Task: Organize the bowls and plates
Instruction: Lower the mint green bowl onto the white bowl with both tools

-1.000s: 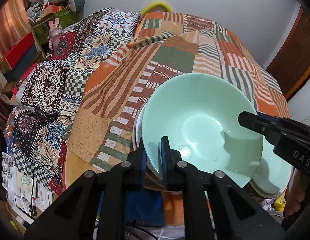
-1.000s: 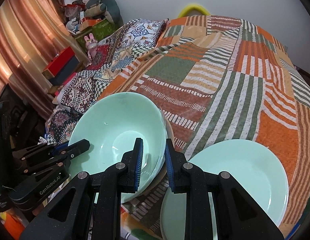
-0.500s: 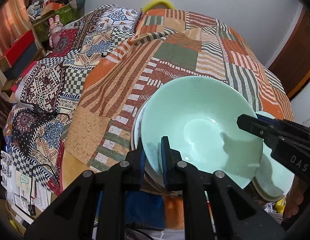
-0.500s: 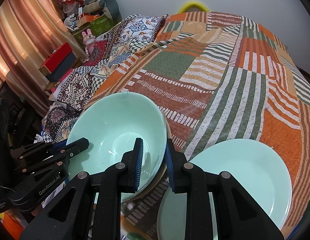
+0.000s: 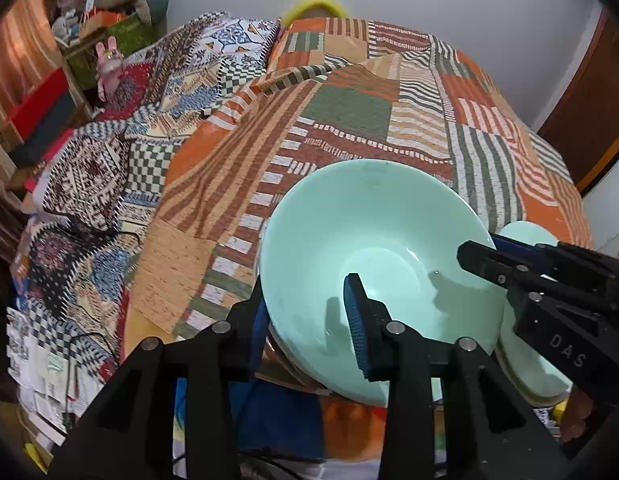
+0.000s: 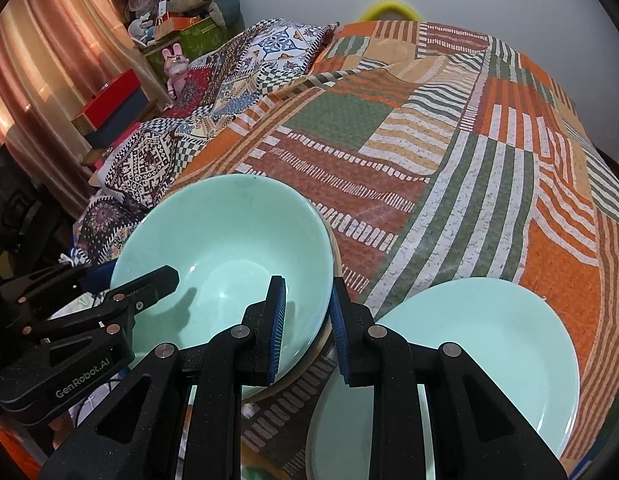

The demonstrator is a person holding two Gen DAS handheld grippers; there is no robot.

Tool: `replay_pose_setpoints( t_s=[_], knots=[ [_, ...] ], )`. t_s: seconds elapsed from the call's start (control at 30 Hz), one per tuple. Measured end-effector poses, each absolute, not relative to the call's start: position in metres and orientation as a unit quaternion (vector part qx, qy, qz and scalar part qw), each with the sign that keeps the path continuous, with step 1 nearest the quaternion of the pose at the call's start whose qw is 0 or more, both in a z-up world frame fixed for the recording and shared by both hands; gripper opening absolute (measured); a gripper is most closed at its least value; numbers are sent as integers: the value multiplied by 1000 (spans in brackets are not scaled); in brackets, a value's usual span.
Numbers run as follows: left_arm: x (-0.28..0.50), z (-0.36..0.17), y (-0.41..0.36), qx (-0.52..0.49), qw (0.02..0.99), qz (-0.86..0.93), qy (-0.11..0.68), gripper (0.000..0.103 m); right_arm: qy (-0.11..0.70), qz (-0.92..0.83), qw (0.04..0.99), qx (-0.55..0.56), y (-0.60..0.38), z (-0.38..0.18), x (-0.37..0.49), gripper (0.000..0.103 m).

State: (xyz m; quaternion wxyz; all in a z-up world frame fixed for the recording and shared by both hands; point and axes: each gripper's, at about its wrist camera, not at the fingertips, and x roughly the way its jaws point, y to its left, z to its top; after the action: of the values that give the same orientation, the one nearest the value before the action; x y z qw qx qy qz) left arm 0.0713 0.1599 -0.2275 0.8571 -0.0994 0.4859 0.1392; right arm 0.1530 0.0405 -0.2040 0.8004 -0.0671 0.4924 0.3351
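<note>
A glossy mint-green ceramic bowl (image 5: 383,268) is seen in the lower centre of the left wrist view, nested on other dishes whose rims show beneath it at the near edge of a bed covered by an orange, green and cream patchwork quilt (image 5: 349,120). The left gripper (image 5: 305,300) is spread wide open, its jaws set astride the bowl's near rim, one inside and one outside, without pressing on it. The right gripper (image 6: 307,312) is likewise parted, with the bowl's right rim standing between its blue-padded jaws; whether the pads touch the rim cannot be told.

In the lower right of the right wrist view, a flat mint-green ceramic plate (image 6: 481,344) is seen lying on the quilt just beside the bowl. A pink rabbit figurine (image 6: 175,66) is seen at the upper left, near a copper-coloured curtain (image 6: 41,60).
</note>
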Motion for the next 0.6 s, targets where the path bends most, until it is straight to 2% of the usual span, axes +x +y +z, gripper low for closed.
replay_pose_setpoints(
  t_s=[0.43,0.5,0.53,0.6],
  knots=[
    [63,-215,161,-87,866,145,470,40,476,358,799,-82,46,-199,145,22],
    [58,-206,160,-78,875,148,455,43,477,357,800,-76,43,-197,146,22],
    [57,-203,159,-76,877,149,450,48,477,356,800,-73,41,-196,147,23],
    [51,-196,160,-71,885,150,436,54,477,355,801,-65,38,-193,148,32]
  ],
)
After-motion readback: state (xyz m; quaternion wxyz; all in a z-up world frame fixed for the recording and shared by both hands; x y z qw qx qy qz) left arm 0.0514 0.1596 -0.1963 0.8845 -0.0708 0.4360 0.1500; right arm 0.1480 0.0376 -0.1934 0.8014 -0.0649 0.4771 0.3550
